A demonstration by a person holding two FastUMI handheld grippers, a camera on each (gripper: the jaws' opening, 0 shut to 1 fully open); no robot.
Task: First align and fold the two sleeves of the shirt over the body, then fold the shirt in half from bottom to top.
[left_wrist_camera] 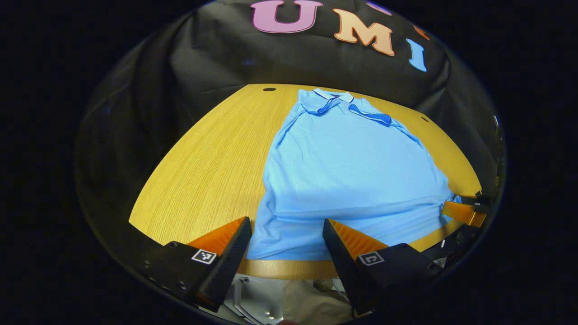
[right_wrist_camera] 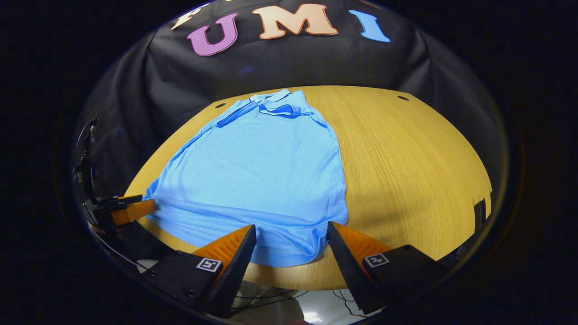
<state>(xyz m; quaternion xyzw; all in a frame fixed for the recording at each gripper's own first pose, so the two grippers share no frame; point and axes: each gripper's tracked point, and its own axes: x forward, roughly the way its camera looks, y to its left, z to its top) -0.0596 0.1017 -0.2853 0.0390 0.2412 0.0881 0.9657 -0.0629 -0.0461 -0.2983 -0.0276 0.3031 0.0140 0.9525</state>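
Note:
A light blue polo shirt [left_wrist_camera: 347,167] lies flat on the wooden table [left_wrist_camera: 212,167], collar at the far side, both sleeves folded over the body near the collar. My left gripper [left_wrist_camera: 286,225] stands open over the hem's left corner, at the table's near edge. In the right gripper view the shirt [right_wrist_camera: 262,176] spreads to the left, and my right gripper [right_wrist_camera: 291,230] is open over the hem's right corner. Each gripper appears at the side of the other's view: the right one [left_wrist_camera: 465,210] and the left one [right_wrist_camera: 128,207].
The table [right_wrist_camera: 406,167] has bare wood on both sides of the shirt and small dark holes [left_wrist_camera: 269,89] near its far edge. Black cloth hangs behind it. Cables [right_wrist_camera: 86,167] run at the left edge of the right gripper view. Pale floor shows below the table's near edge.

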